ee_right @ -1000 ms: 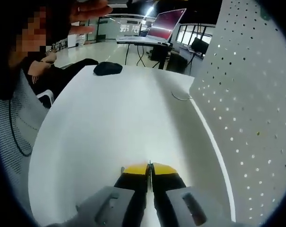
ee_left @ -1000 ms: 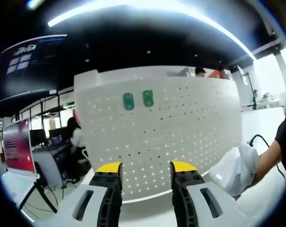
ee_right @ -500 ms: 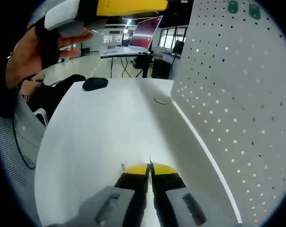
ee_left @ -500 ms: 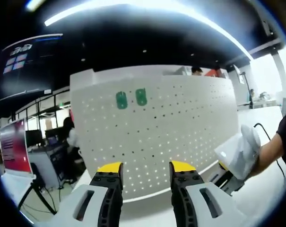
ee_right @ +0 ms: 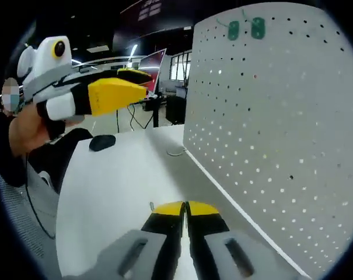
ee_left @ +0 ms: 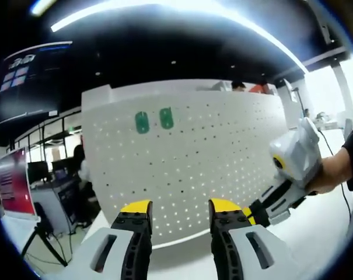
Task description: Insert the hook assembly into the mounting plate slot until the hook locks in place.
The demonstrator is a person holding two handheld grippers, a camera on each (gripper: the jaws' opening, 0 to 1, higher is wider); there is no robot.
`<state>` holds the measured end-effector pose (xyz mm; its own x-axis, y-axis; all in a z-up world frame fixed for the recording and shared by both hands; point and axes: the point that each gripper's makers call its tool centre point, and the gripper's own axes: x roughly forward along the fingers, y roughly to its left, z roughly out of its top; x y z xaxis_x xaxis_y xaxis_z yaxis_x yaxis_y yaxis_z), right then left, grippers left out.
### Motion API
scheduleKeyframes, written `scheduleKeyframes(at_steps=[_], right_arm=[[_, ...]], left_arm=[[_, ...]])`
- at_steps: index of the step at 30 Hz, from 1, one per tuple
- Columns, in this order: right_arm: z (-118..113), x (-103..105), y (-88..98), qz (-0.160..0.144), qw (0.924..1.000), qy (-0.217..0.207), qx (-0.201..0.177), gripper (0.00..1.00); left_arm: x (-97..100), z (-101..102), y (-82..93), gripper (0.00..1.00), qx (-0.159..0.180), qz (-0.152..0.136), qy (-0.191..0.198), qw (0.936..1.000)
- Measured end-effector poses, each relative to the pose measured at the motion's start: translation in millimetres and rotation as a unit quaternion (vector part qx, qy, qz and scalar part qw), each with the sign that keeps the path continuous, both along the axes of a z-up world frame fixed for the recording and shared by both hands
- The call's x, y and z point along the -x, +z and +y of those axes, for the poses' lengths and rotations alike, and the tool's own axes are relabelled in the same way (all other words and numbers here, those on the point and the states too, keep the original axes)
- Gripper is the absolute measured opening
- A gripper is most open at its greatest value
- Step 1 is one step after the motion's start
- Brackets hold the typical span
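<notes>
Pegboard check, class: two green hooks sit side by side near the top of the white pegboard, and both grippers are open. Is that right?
Not quite. The two green hooks do sit side by side near the top of the white pegboard, and the left gripper is open, but the right gripper is shut, as the right gripper view shows.

One white pegboard (ee_left: pixel 188 169) stands at frame centre with two green hooks (ee_left: pixel 153 121) at its upper left, and two yellow-tipped grippers are visible.

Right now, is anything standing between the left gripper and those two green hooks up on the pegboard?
Nothing visible does. The left gripper faces the pegboard with jaws open, and the green hooks hang above with open space between.
</notes>
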<state>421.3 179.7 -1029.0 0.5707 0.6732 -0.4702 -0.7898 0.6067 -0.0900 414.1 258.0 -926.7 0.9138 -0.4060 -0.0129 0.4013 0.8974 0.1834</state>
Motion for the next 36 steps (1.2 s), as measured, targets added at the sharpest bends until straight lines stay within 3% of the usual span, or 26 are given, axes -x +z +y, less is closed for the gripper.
scheduleKeyframes(at_steps=[11,20,36], right_arm=[[-9.9,-5.4,39.5,-0.028,0.9978,-0.036,-0.048,0.0],[-18.3,-4.9,61.1,-0.037,0.9938,-0.06,-0.086,0.0],[-8.3,10.6,98.4,-0.056,0.9888,-0.052,-0.128,0.0]], left_arm=[[5.3,-18.7,-0.4,0.4,0.009,-0.002,-0.039,0.9992],[11.9,-35.8,-5.6,0.38,-0.005,0.001,-0.072,0.9974],[20.0,-52.0,-7.6,0.3,0.004,0.01,-0.113,0.9935]])
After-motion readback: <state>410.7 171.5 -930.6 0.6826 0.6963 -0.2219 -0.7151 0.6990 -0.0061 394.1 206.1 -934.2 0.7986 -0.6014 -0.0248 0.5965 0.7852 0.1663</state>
